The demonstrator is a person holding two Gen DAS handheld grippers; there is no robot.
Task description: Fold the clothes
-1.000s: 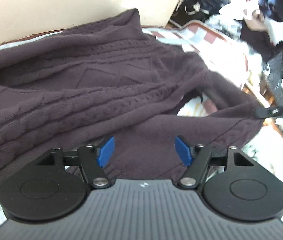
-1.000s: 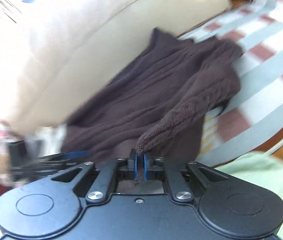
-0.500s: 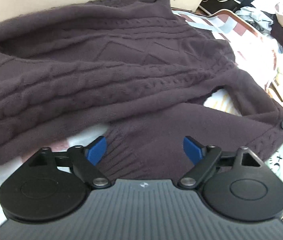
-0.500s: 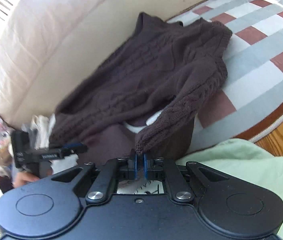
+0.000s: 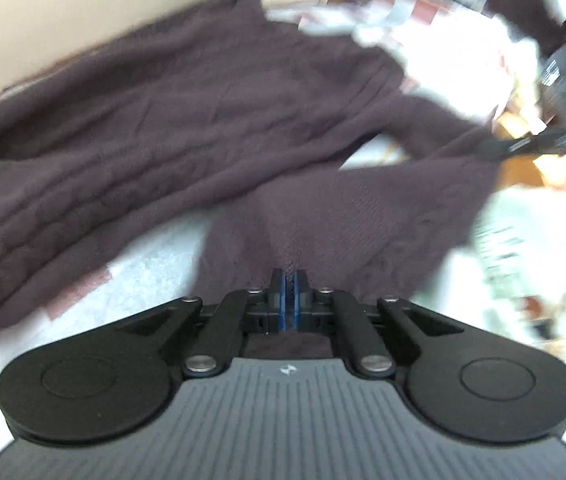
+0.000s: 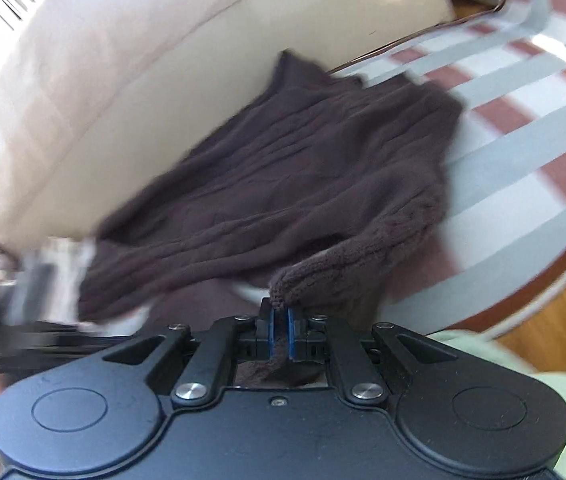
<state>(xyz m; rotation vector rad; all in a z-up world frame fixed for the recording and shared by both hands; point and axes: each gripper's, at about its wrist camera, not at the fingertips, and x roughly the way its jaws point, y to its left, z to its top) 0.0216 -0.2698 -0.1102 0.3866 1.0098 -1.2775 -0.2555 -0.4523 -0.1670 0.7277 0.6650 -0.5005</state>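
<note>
- Sweater (image 5: 211, 120), a dark brown-purple cable knit, is lying spread over a striped blanket (image 6: 523, 128) in white, grey and brick red, with its far edge pushing up against a cream padded surface (image 6: 203, 60) behind it.
- I am seeing my left gripper (image 5: 289, 280) with its blue-padded fingers (image 5: 281, 292) pressed together on a fold of the sweater's ribbed edge, the knit bunching up right at the tips.
- From the left wrist view, the sweater's body is stretching away to the left and a sleeve is running off to the right, where the dark tip of my other gripper is pinching it; that corner is blurred.
- I am holding my right gripper (image 6: 280, 316) clamped on the sweater's cuff (image 6: 295, 280), the fingers (image 6: 271, 328) nearly touching, with knit poking out above the pads and more of it hanging behind them.
- In the right wrist view, the sleeve is arching up from the cuff and bending back into the sweater's body, which is lying near the blanket's left side.
- A pale green cloth (image 6: 523, 368) is sitting just beside my right gripper, at the lower right.
- A wooden floor (image 6: 563, 292) is showing past the blanket's rounded border.
- Piled clothes (image 5: 463, 8) are blurring together at the upper right of the left wrist view; I cannot tell single pieces apart.
</note>
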